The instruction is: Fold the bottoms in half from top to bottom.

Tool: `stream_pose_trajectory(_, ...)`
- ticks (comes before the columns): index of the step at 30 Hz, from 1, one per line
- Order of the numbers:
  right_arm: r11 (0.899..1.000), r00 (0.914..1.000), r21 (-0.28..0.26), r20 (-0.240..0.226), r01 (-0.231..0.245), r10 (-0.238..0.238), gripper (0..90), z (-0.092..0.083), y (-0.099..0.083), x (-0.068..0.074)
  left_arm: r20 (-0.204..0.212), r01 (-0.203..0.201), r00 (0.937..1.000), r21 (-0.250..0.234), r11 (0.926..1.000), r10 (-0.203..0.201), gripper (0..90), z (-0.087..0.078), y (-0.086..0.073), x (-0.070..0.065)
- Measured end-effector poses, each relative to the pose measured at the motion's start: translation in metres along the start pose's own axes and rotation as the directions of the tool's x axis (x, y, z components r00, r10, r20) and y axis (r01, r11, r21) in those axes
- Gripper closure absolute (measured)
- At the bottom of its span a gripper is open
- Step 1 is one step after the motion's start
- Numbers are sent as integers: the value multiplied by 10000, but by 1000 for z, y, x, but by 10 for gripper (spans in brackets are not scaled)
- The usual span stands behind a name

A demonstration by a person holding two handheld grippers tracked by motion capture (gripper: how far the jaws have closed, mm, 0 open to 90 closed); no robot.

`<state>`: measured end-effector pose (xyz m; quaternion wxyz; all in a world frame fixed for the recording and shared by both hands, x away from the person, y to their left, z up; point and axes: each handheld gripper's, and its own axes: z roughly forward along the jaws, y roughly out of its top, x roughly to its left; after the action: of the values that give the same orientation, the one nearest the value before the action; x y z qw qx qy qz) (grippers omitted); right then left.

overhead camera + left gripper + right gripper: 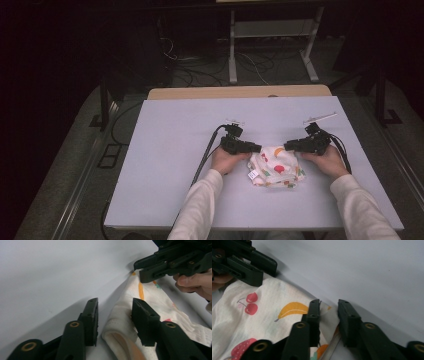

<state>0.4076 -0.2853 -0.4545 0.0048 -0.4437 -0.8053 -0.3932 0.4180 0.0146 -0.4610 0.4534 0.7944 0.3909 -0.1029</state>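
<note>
We're closing both grippers on the fruit-print cloth, edges sitting between the fingers w/ gaps showing. Left gripper and right gripper aren't pinching yet. Nothing's lifted so far; grasp and handling are remaining, we're judging.

The cloth is cut off at four o'clock (bottom edge too); whether it is gripped cannot be told.

Right gripper jaws straddle the fruit-print cloth edge (gap remains).

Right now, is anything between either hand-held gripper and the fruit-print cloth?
Nothing visible. The left hand-held gripper and right hand-held gripper each straddle an edge of the fruit-print cloth, jaws not yet pressed on it.
</note>
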Motion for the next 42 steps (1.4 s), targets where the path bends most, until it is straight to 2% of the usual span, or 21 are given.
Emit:
stream_pose_trajectory(3, 9995, 9994, 24, -125, -323, 324, 808, 1, 0, -1, -82, -67, 9999, 77, 9999, 68, 700, 1, 1, -1)
stream_pose_trajectory(6, 9993, 9992, -11, -147, -374, 374, 845, -1, 0, -1, -272, -319, 9991, 54, 9995, 321, 792, 0, 1, -3)
stream_pose_trajectory(8, 9995, 9995, -59, -76, -299, 299, 854, -3, 0, 0, -348, -401, 9986, 71, 9992, 404, 810, -1, 1, -4)
stream_pose_trajectory(14, 9996, 9994, -61, 195, -280, 281, 856, -7, 1, 4, -524, -679, 9963, 42, 9977, 680, 824, -7, 3, -11)
stream_pose_trajectory(20, 9992, 9994, -246, 128, -328, 331, 856, -11, 4, 9, -556, -1013, 9933, 91, 9948, 1016, 826, -17, 5, -16)
stream_pose_trajectory(25, 9996, 9998, -227, 127, -152, 155, 856, -8, 9, 16, -732, -1218, 9897, 216, 9923, 1231, 827, -26, 7, -16)
stream_pose_trajectory(33, 9997, 9999, -199, -14, 108, -108, 856, 1, 18, 28, -1022, -1244, 9867, 234, 9920, 1261, 827, -42, 7, -10)
stream_pose_trajectory(42, 9995, 9996, -169, -87, 285, -286, 856, 10, 30, 39, -1249, -1038, 9867, 110, 9945, 1043, 827, -54, -1, 2)
